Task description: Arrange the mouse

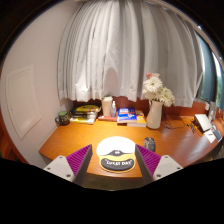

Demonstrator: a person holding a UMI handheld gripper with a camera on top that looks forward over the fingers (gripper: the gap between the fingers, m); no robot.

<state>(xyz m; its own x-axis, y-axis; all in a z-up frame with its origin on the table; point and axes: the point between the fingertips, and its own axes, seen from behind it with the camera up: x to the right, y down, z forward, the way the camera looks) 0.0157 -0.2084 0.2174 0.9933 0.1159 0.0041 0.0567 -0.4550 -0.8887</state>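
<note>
A round mouse pad (115,153), white on top and black below with the words "GREAT DAY", lies on the wooden desk (70,140). It sits between my fingers at their tips. My gripper (113,154) is open and holds nothing; the purple pads (78,160) stand at either side of the mouse pad. A small dark object (150,143), which may be the mouse, rests on the desk just beyond my right finger.
A white vase with white flowers (154,108) stands at the back right. Stacked books (86,112) and a blue book (126,115) lie along the back. A white curtain (125,55) hangs behind. A pale device (205,122) sits at far right.
</note>
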